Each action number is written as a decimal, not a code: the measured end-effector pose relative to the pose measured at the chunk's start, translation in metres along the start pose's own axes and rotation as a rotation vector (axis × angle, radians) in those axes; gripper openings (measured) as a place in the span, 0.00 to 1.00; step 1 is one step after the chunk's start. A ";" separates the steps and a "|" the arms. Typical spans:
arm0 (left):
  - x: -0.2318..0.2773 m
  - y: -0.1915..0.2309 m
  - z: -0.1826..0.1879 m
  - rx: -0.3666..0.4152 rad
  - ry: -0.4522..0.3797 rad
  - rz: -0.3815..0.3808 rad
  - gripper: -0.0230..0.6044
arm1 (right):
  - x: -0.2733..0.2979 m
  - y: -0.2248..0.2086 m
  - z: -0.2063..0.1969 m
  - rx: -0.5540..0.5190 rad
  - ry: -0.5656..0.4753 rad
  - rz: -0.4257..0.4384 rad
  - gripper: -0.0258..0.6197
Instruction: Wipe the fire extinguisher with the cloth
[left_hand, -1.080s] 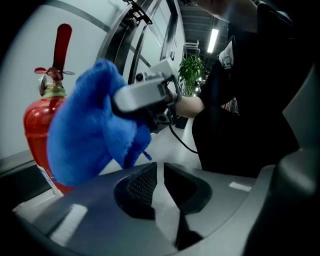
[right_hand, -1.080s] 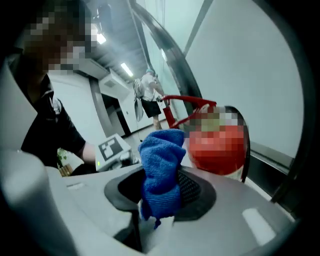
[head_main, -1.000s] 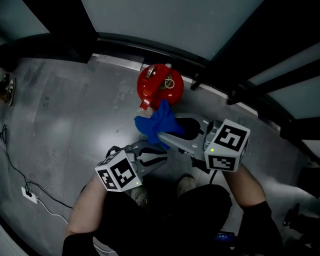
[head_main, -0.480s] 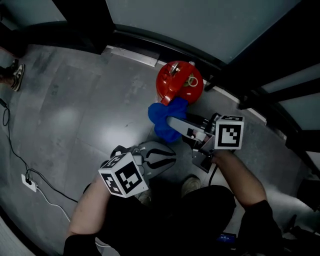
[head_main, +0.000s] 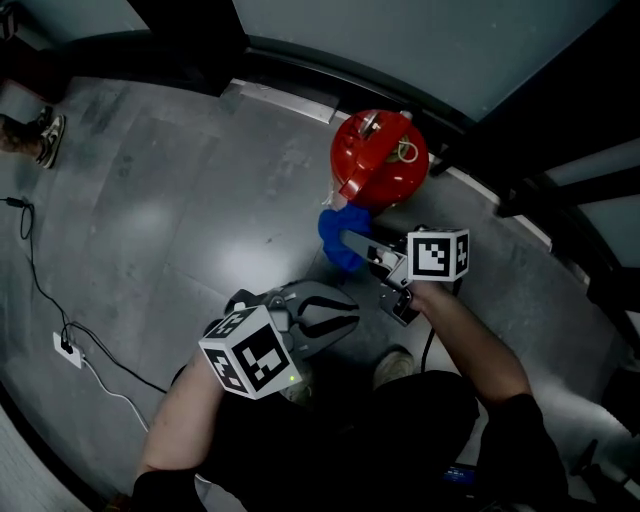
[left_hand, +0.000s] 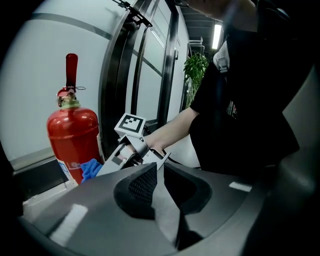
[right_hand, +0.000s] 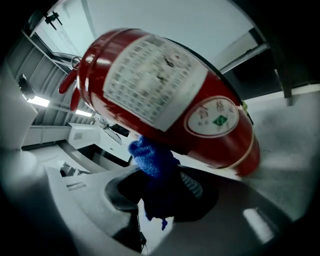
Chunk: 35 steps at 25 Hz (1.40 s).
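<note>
A red fire extinguisher (head_main: 378, 160) stands on the grey floor against a glass wall. My right gripper (head_main: 352, 243) is shut on a blue cloth (head_main: 338, 232) and presses it against the cylinder's near side, low down. In the right gripper view the cloth (right_hand: 152, 162) bunches between the jaws just under the extinguisher's (right_hand: 165, 95) labelled body. My left gripper (head_main: 345, 318) hangs apart, nearer my body, shut and holding nothing. The left gripper view shows the extinguisher (left_hand: 75, 137) upright, with the cloth (left_hand: 91, 169) and the right gripper (left_hand: 114, 161) at its base.
A dark window frame (head_main: 300, 62) runs behind the extinguisher. A white socket and cable (head_main: 62, 346) lie on the floor at the left, and someone's shoe (head_main: 40, 132) is at the upper left. My own shoe (head_main: 396, 366) is below the grippers. A potted plant (left_hand: 196, 70) stands farther off.
The right gripper has carried the cloth lower along the extinguisher's near side and turned its marker cube. The left gripper has kept its place and stayed shut.
</note>
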<state>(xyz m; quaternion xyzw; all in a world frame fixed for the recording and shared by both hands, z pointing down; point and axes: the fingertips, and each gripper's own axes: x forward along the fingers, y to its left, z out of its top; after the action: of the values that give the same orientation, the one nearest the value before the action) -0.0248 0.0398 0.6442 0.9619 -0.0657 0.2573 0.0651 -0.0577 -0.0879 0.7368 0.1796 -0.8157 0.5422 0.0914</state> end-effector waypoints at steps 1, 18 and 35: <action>-0.001 0.000 -0.001 -0.001 0.003 0.003 0.12 | 0.004 -0.008 -0.004 0.007 0.005 -0.013 0.25; -0.011 -0.008 -0.016 -0.032 0.039 0.015 0.12 | 0.040 -0.102 -0.056 0.082 0.127 -0.058 0.25; -0.012 -0.006 -0.017 -0.040 0.027 0.005 0.12 | 0.034 -0.137 -0.085 0.116 0.191 -0.209 0.25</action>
<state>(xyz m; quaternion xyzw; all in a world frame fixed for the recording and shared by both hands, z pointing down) -0.0425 0.0493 0.6519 0.9566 -0.0722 0.2692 0.0848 -0.0393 -0.0642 0.8989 0.2162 -0.7473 0.5907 0.2140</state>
